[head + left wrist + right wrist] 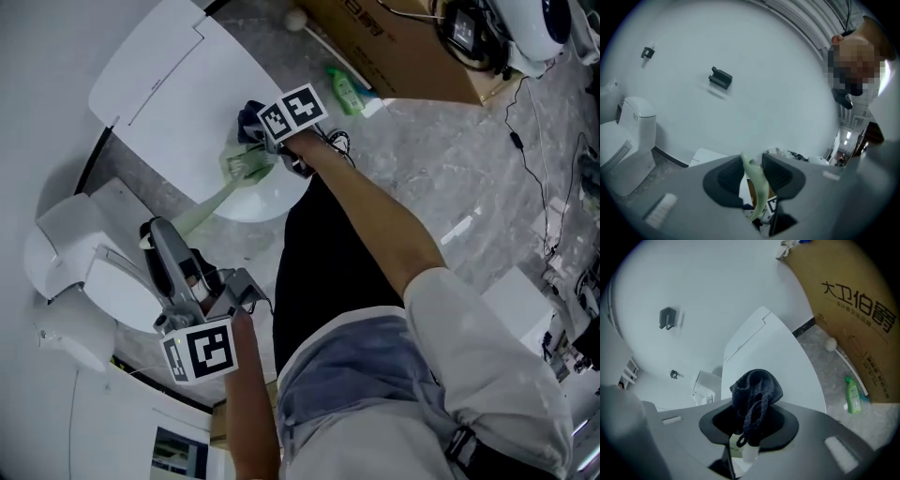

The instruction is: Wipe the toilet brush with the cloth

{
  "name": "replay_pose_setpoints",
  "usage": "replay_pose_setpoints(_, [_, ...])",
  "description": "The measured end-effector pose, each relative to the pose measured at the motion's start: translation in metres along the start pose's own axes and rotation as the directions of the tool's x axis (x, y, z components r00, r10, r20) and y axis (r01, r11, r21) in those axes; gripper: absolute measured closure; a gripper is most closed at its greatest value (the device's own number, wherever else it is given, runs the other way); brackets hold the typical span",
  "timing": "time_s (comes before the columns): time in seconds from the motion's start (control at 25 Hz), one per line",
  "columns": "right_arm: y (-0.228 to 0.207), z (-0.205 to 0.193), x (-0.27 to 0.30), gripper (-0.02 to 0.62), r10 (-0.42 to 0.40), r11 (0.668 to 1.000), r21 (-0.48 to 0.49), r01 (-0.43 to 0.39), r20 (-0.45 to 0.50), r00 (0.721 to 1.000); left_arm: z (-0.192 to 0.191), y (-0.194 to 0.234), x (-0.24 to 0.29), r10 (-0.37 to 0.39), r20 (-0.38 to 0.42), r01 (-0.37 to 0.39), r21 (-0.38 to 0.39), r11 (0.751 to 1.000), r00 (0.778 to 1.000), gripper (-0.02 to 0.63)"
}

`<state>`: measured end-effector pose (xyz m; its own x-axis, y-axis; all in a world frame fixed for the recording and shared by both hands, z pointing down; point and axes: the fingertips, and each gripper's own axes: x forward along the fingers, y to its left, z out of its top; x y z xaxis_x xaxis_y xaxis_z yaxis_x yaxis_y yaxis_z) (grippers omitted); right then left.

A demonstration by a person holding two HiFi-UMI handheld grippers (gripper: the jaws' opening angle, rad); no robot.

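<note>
The toilet brush (214,199) is pale green; its handle runs from my left gripper (167,234) up to its head under my right gripper (261,136). In the left gripper view the left gripper (753,168) is shut on the green handle (758,187), which stands between the pads. My right gripper (750,416) is shut on a bunched dark blue cloth (755,389). In the head view the cloth (249,116) sits against the upper end of the brush, over a white oval lid (178,89). A pale bit of the brush (740,444) shows below the right jaws.
A white toilet (75,267) stands at the left, and the left gripper view shows a toilet (628,136) too. A cardboard box (394,47), a green bottle (347,89) and a ball-tipped stick (298,19) lie on the grey floor behind. Cables (534,159) run at the right.
</note>
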<state>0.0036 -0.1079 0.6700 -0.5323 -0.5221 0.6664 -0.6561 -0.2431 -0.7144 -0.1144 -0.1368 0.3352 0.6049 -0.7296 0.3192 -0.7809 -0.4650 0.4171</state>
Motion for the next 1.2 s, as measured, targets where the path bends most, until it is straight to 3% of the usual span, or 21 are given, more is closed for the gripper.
replay_pose_setpoints(1.2, [-0.052, -0.044, -0.021, 0.492, -0.109, 0.982, 0.162, 0.097, 0.064, 0.992, -0.004, 0.003, -0.010, 0.008, 0.035, -0.008, 0.004, 1.000, 0.999, 0.606])
